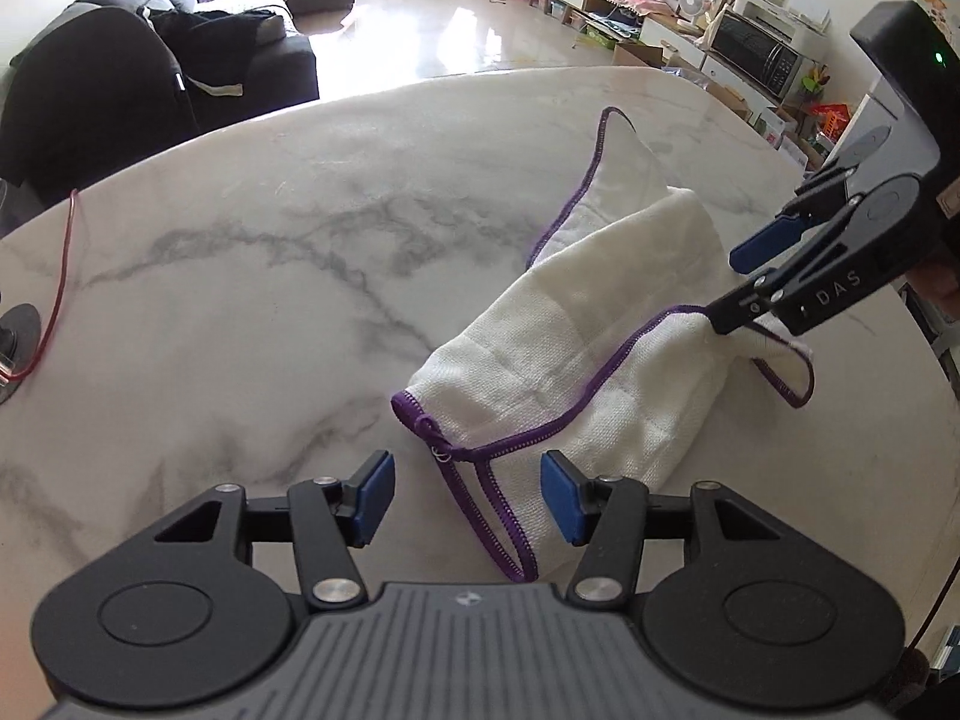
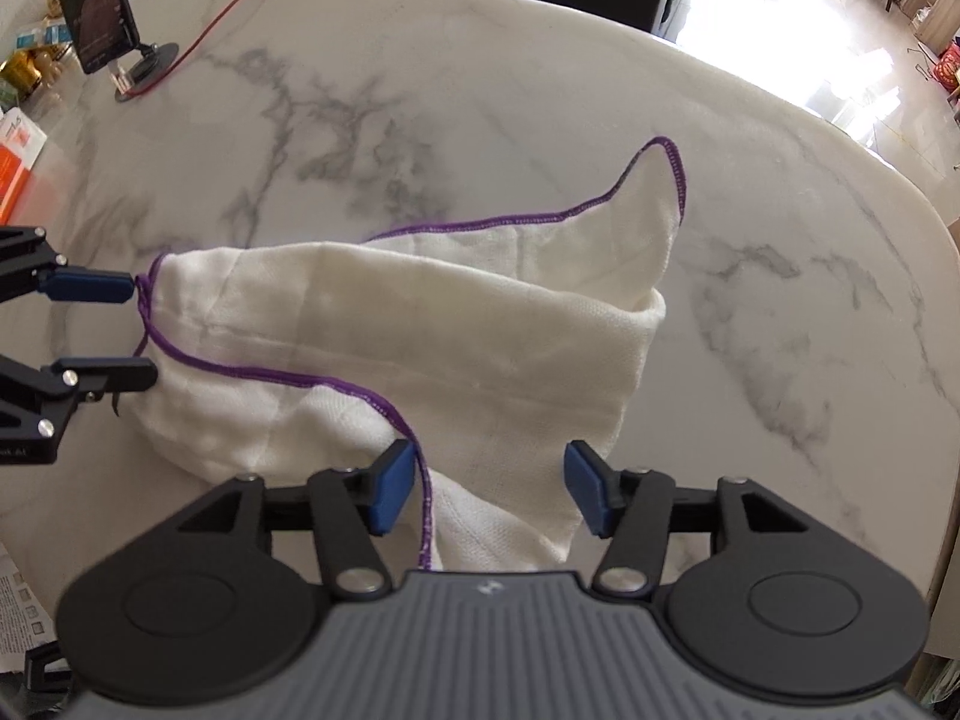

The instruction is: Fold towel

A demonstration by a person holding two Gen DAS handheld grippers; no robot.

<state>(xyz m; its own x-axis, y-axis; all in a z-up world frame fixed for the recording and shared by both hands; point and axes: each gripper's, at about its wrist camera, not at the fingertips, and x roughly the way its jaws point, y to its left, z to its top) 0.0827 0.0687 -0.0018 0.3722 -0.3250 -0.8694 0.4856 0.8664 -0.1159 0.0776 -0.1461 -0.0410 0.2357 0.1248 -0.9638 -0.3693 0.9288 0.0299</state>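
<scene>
The towel (image 2: pixel 420 330), white with a purple stitched edge, lies loosely rumpled on the marble worktop (image 1: pixel 240 240), doubled over itself rather than flat. Its long axis runs roughly across the right wrist view, from a bunched corner at the left to a rounded fold at the right, with one free corner (image 2: pixel 660 174) trailing farther out onto the marble. In the left wrist view the same cloth (image 1: pixel 570 372) runs diagonally, from a near corner with a small stitched loop (image 1: pixel 429 426) toward the far right. The left hand-held gripper (image 1: pixel 468 495) is spread, its blue pads either side of the edge strip that runs back under it from that near corner (no pad is seen pressing the fabric). The right hand-held gripper (image 2: pixel 489 492) is likewise spread, with the towel's purple edge (image 2: pixel 423 498) and a flap of cloth lying between its pads; in the left wrist view its lower finger tip rests against a raised corner of the cloth, but the jaws stand apart. Each device thus sits at one end of the long axis, and both are equally near their ends. The coming move judged likely is closing on both corners, which depends on each edge lying squarely between the pads. A red cable (image 1: pixel 60 276) and a phone on a stand (image 2: pixel 96 6) lie well apart from the cloth.
</scene>
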